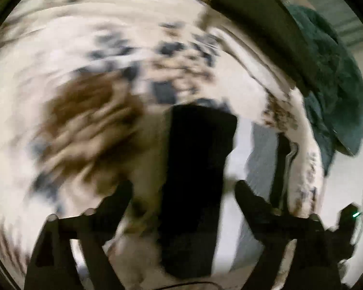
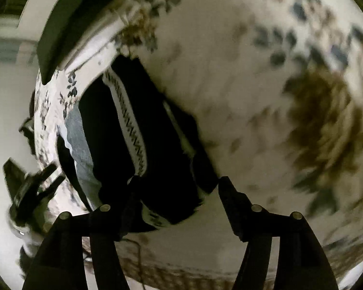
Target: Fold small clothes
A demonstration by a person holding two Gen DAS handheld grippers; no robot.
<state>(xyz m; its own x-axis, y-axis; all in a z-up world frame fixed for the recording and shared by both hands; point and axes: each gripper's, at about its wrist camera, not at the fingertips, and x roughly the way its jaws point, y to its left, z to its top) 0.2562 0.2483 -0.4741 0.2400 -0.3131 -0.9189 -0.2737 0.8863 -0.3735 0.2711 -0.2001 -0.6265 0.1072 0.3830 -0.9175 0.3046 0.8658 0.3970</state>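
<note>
Pointing steeply down, both the left tool [image 1: 183, 188] and right tool [image 2: 179, 186] hang parted and empty above the black garment [image 2: 162, 145].

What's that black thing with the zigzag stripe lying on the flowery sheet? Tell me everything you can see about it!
The black garment looks like soft, folded cloth, long and narrow. A white band with a dark zigzag pattern runs along it. It lies flat on the flowery sheet, near the edge, beside a grey cloth. The right gripper is over its near end with jaws apart, not squeezing it. What kind of garment it is, I cannot tell.
</note>
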